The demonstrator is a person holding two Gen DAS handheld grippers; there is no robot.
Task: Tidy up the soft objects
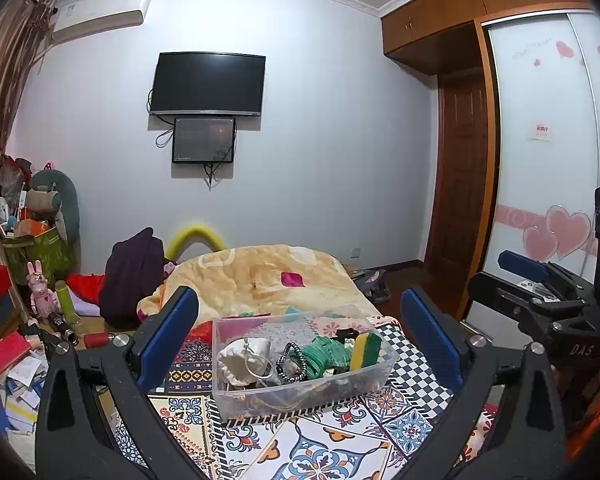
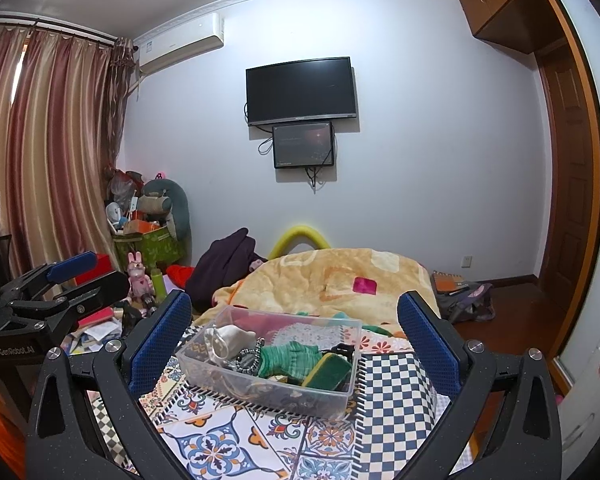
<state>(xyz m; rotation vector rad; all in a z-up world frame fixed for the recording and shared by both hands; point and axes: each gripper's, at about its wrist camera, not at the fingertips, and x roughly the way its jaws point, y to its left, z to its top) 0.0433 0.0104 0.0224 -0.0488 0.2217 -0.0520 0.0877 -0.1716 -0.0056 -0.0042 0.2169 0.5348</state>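
Bin (image 1: 300,392) of clear plastic sits on the patterned cloth (image 1: 320,448) in the left wrist view, framed between the left gripper (image 1: 300,336) fingers, which stand wide apart and hold nothing. Inside: white drawstring pouch (image 1: 242,360), green knit glove (image 1: 328,354), yellow-green sponge (image 1: 366,350), dark beaded bracelet (image 1: 294,364). Judged light and limp; the glove should bunch under a pinch, so take it mid-body. Right wrist view: right gripper (image 2: 296,332) also spread wide and empty, the bin (image 2: 268,390) just ahead of it. Sponge (image 2: 326,370) lies against the near right wall, glove (image 2: 292,358) beside it, pouch (image 2: 230,338) at the left. Sponge looks springy, best gripped across its flat faces. Thin bin walls may flex or slide.
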